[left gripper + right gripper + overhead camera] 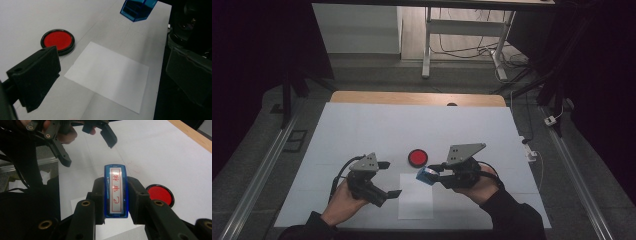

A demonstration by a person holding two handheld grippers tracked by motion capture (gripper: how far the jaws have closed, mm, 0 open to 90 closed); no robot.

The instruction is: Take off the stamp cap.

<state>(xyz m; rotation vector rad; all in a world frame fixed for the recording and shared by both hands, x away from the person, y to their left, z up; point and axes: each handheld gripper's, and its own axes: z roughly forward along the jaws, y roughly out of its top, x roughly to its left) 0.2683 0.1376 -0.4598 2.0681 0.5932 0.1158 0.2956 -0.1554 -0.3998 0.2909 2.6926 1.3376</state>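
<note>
My right tongs [116,195], low in the right gripper view, clamp a blue translucent plastic stamp [116,191] with red characters on its white face. My left tongs [384,178], lower left of the high view, stand wide and hold nothing. Between them lies a white paper sheet [416,197]; beyond it on the white tabletop [362,130] sits a round black-rimmed ink pad dish [417,158] holding red ink.

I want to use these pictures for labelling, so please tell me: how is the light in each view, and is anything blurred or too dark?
High view: the white table is evenly lit and the surroundings are very dark. Left gripper view: the near jaw is soft, while the red ink pad and paper sheet are fairly sharp. Right gripper view: the blue stamp, clamped in the right gripper, is readable; the left side is dark.
</note>
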